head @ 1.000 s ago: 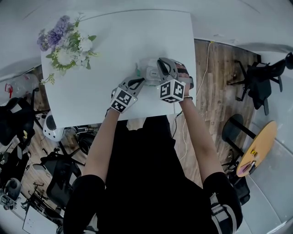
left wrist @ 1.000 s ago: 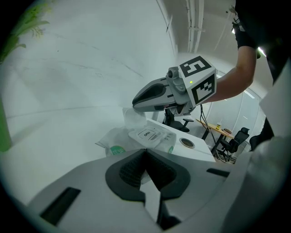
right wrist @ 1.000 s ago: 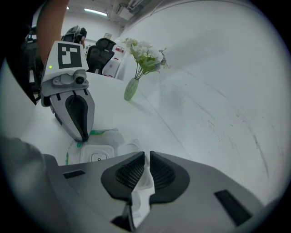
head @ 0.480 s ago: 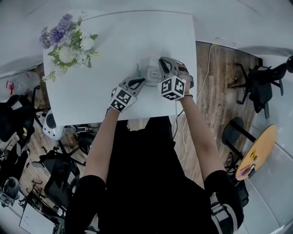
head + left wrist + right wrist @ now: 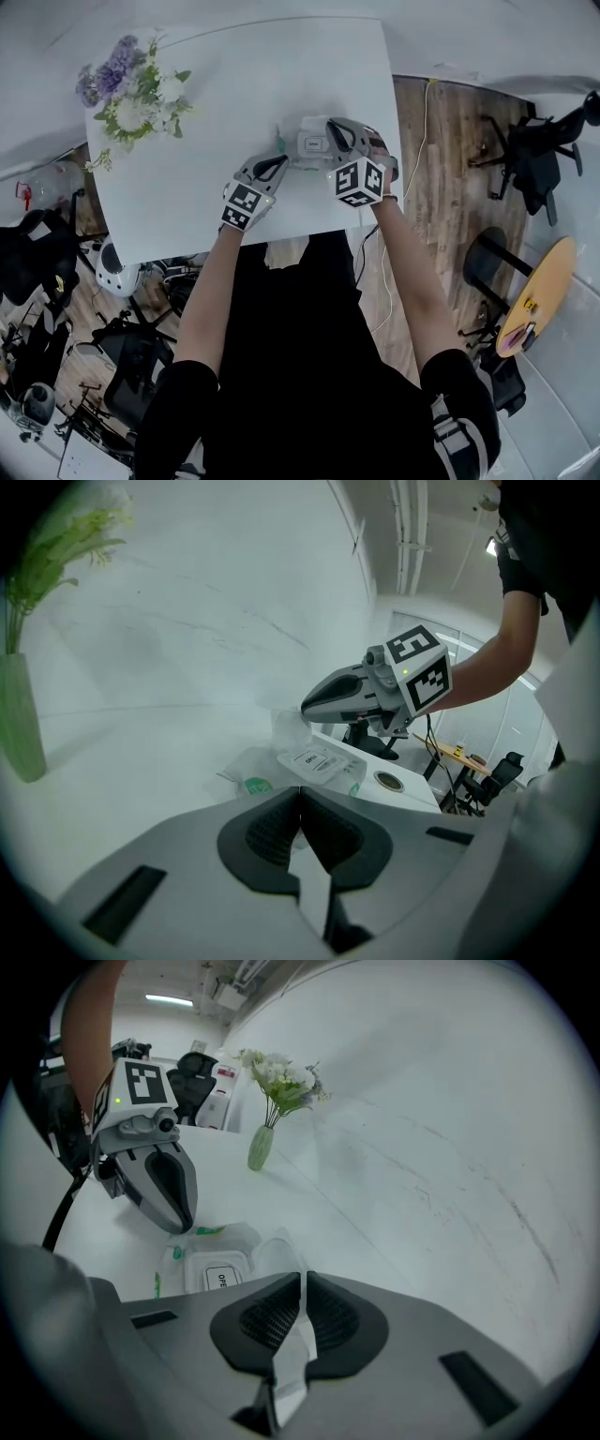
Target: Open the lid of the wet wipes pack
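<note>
**Pack lies near counter edge, lid shut, both grippers at it**

Pack [image 5: 311,145] of wet wipes lies flat on the white counter [image 5: 234,84], close to the edge on the person's side and toward the right corner. Its white lid [image 5: 217,1274] is on top, it carries a small label, and it is down flat on the pack.

The left gripper [image 5: 281,161] comes in low from the pack's left. Its jaws are together with nothing between them, and their tips are just beside the pack's near edge. I cannot tell if they touch it.

The right gripper [image 5: 330,129] reaches over the pack's right end. Its jaws are also pressed together. The clear crimped end of the pack stands up from the counter and runs to their tips, so they appear to pinch this end. In the left gripper view this clear end rises just under the right gripper's tip.

The two grippers are near each other, with the pack between them.

Flowers [image 5: 131,94] in a green vase stand at the far left corner of the counter, well apart from the pack.
</note>
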The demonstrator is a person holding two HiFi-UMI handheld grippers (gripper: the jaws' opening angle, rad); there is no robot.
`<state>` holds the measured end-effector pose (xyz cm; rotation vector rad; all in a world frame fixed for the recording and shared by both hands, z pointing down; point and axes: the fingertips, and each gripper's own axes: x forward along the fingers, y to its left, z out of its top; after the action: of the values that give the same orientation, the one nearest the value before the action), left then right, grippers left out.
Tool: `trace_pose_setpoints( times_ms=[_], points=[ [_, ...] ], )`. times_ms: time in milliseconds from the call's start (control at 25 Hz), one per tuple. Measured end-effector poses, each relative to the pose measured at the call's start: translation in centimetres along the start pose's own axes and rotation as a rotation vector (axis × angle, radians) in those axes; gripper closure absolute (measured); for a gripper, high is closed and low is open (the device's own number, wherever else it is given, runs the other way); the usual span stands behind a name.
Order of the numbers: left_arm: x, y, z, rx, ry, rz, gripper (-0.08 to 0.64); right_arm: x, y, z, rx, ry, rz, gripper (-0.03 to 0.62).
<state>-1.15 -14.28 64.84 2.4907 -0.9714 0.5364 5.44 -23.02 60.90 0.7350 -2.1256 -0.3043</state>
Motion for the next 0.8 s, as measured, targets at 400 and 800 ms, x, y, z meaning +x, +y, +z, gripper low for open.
trace_pose_setpoints(
  times_ms=[400,800],
  points=[
    [-4.0,-1.3,1.2,0.045,-0.004,-0.03,0.537,-5.2,2.2,-1.5,0.105,0.056,-0.071,0.575],
    [-9.1,-2.5,2.9,0.096,-0.024,-0.075,0.537,-10.3,5.9,-0.9,0.214,0.113,-0.148,0.575]
  ],
)
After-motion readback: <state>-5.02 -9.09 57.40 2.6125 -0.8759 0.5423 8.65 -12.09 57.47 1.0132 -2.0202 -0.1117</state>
